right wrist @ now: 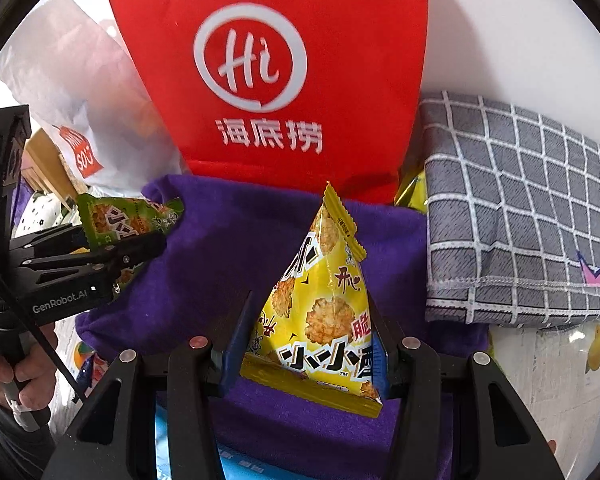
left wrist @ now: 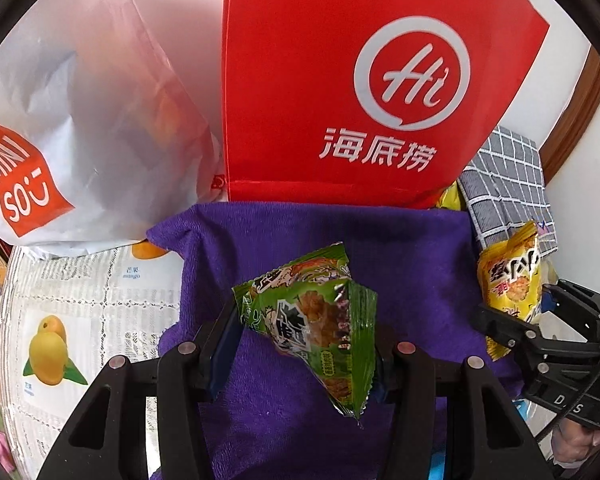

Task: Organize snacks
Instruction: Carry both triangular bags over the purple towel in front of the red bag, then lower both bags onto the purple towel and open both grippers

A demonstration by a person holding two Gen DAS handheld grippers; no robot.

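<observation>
- Nearest in the left wrist view: left gripper clamped on a green snack packet, pads pressing both sides, packet tilted with one corner hanging low.
- Nearest in the right wrist view: right gripper clamped on a yellow snack packet, pyramid-shaped, tip pointing up.
- Both packets held above a purple towel, spread under the two grippers.
- Seen at the left edge of the right wrist view: a hand wrapped round the left gripper's handle.
- Beside the towel on the left: a tablecloth printed with mangoes.
- To the right of the towel: a folded grey checked cloth, edge touching the towel.
- Behind the towel, upright: a red bag with a white round logo, base touching the towel's far edge.
- Left of the red bag: a white plastic bag with a red label, leaning just beside it.
- Farthest: a white wall.
</observation>
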